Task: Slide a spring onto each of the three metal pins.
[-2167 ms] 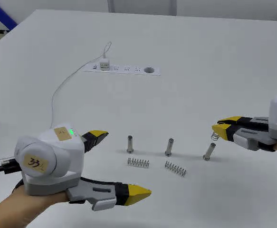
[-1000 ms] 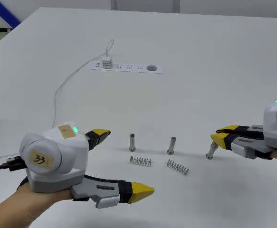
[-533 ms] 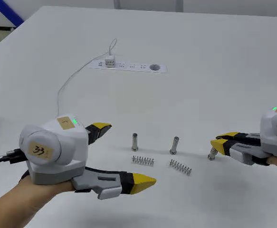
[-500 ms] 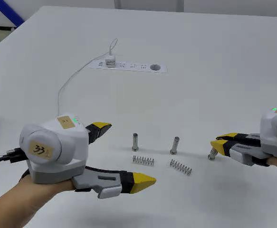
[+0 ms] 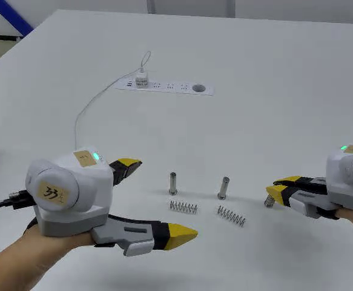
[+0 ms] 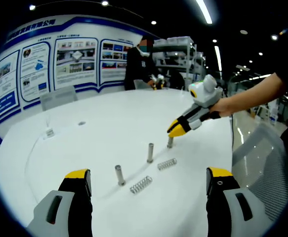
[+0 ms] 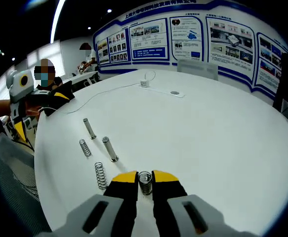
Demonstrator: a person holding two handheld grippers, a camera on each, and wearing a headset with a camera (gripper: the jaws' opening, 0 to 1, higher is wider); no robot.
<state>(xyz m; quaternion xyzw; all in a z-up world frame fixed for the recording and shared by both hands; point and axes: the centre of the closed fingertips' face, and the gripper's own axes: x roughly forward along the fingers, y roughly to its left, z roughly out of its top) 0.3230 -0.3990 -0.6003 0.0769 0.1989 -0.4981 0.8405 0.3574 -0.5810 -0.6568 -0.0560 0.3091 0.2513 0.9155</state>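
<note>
Three metal pins stand upright in a row on the white surface point(image 5: 273, 73). The right pin point(image 5: 269, 200) is at the three o'clock end of the row, and the right gripper view shows a spring point(image 7: 144, 181) sitting around it. My right tool point(image 5: 277, 190) reaches in from three o'clock, its yellow-tipped jaws drawn together and clamped on that spring. The middle pin point(image 5: 223, 188) and the left pin point(image 5: 173, 183) are bare.

Two more springs lie flat on the surface. The left loose spring point(image 5: 183, 207) lies just at six o'clock of the left pin, and the right loose spring point(image 5: 231, 216) just at six o'clock of the middle pin; neither touches a pin.

My left tool point(image 5: 159, 197) hovers at nine o'clock of the row with its jaws wide apart and nothing between them.

Well apart at twelve o'clock lies a white power strip point(image 5: 170, 87). A white plug point(image 5: 141, 79) sits in it, and its cable point(image 5: 94, 104) trails off toward eight o'clock.
</note>
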